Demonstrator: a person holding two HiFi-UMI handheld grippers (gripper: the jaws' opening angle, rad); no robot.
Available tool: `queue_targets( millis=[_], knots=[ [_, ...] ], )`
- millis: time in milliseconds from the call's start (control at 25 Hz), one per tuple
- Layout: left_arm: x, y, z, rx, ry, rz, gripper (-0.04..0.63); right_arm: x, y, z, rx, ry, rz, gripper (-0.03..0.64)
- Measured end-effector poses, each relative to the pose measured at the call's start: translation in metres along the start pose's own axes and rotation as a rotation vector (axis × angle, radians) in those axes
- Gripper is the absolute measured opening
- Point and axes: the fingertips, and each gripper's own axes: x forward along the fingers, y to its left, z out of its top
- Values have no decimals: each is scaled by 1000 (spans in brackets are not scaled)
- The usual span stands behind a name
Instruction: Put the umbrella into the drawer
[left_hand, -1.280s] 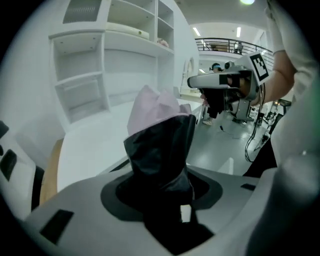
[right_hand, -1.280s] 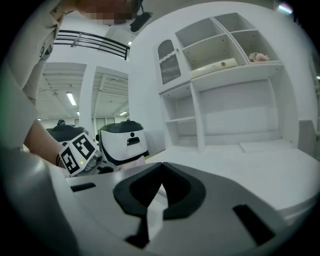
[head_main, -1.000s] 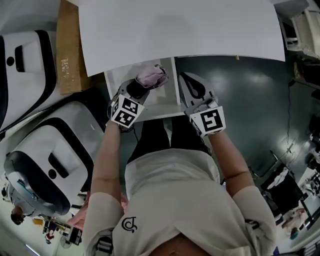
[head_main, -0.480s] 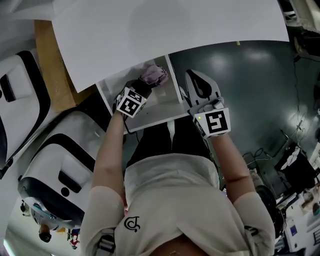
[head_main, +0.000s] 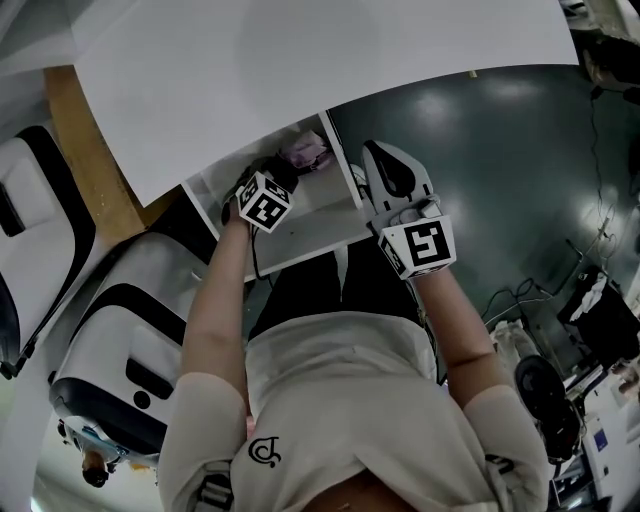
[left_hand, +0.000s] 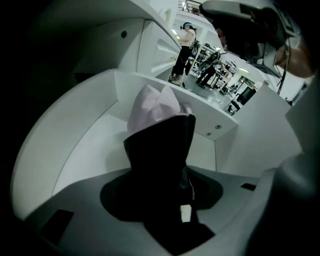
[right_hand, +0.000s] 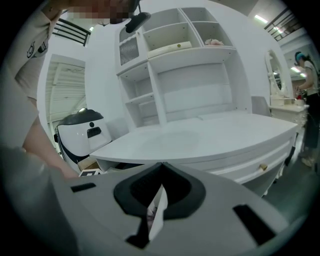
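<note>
The left gripper (head_main: 282, 178) points steeply down into the open drawer (head_main: 318, 222). Its jaws stand partly apart, clamped on the dark end of the umbrella (left_hand: 156, 107), whose pink folds stick out past the tips, inside the drawer. The right gripper (right_hand: 160, 166) hangs just right of the drawer with its jaws together and nothing in them.

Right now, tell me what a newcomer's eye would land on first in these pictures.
The pink umbrella stands out most: the left gripper is clamped on its dark end, holding it inside the open white drawer under the white desk. The right gripper hangs just beside the drawer's right wall with its jaws together and nothing held. A bulky white-and-black casing fills the floor at the head view's left.
</note>
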Motion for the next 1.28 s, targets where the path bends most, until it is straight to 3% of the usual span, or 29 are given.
queue_targets(
  millis=[240,440,680,920,1080,1280],
  knots=[
    [7,-3,-4,-83,8,-38,239,-3,2,1,9,10,8,6],
    [2,-3,4,-138,-24,-25,320,-8,5,4,12,21,7,6],
    [-31,-4,22,-161,-77,21,342,-18,17,26,-24,5,28,6],
    [-88,-8,47,-218,-177,92,223,-24,34,59,-73,-34,87,6],
    [-124,-7,61,-214,-243,182,96,-31,47,80,-119,-59,130,6],
    [-176,-4,77,-266,-348,269,27,-40,66,102,-158,-87,199,6]
  ],
)
